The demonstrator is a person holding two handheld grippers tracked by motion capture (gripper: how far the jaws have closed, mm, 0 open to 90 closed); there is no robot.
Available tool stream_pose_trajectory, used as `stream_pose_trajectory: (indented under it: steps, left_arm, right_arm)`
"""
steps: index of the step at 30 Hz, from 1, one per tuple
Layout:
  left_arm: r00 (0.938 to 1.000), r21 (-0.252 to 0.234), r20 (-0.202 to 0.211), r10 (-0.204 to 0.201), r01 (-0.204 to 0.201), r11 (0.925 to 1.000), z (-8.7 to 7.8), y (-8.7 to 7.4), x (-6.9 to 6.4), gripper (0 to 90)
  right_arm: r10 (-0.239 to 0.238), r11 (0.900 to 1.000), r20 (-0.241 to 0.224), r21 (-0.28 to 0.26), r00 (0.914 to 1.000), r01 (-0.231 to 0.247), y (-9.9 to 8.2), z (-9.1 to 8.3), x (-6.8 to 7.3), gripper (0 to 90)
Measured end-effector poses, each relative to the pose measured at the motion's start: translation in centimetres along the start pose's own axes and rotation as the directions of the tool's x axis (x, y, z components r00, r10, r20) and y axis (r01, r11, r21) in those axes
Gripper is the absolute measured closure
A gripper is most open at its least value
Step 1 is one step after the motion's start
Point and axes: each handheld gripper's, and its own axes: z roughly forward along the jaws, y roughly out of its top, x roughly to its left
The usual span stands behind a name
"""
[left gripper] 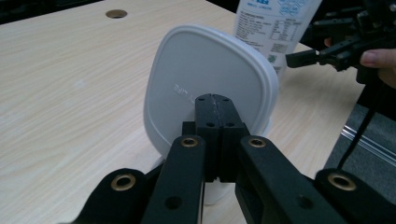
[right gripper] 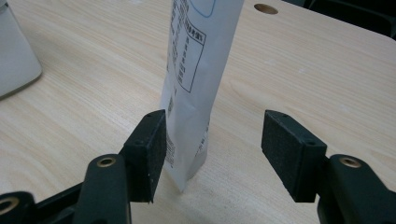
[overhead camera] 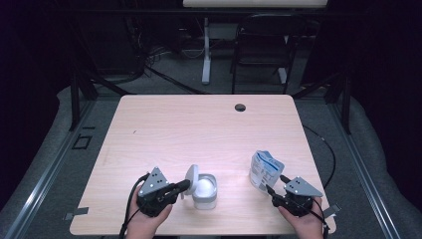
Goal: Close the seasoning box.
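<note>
Overhead: left gripper [overhead camera: 183,187] held level in a hand [overhead camera: 148,222] at the table's [overhead camera: 199,124] near edge, jaws pressed together against the upright lid [overhead camera: 191,175] of the white container [overhead camera: 205,191]; right gripper [overhead camera: 271,191] angled toward the standing pouch [overhead camera: 264,169], near right.

Left gripper view: jaws [left gripper: 213,103] closed tip to tip, nothing pinched between, lid [left gripper: 205,79] just beyond, pouch [left gripper: 275,23] and other gripper [left gripper: 322,51] farther off.

Right gripper view: jaws [right gripper: 215,144] spread wide, pouch [right gripper: 198,79] upright between, beside the left pad [right gripper: 156,149], well apart from the right pad.
</note>
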Motion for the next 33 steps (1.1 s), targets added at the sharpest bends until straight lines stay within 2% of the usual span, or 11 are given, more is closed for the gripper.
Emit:
stream_pose_trajectory:
  steps: [5,15,27,33]
  left_arm:
    - [0.9999,0.011,-0.002,0.010,-0.010,0.9999,0.4,0.0,-0.4,90.0]
    - [0.9999,0.012,-0.012,0.003,-0.003,0.9999,0.0,-0.1,0.0,90.0]
    - [0.9971,-0.004,-0.060,-0.047,0.047,0.9989,-1.5,-1.0,2.0,90.0]
    - [0.9912,-0.005,-0.099,-0.088,0.088,0.9961,-2.3,-2.0,3.7,90.0]
  right_arm:
    - [-0.003,1.0000,0.000,-0.002,1.0000,0.003,0.0,0.0,0.0,40.1]
    - [-0.004,1.0000,-0.002,0.002,1.0000,0.004,0.1,0.0,0.1,40.1]
    - [0.001,1.0000,-0.004,0.002,1.0000,-0.001,0.1,-0.1,0.0,40.0]
    - [-0.003,0.9999,-0.005,0.010,1.0000,0.003,0.0,-0.1,0.1,40.0]
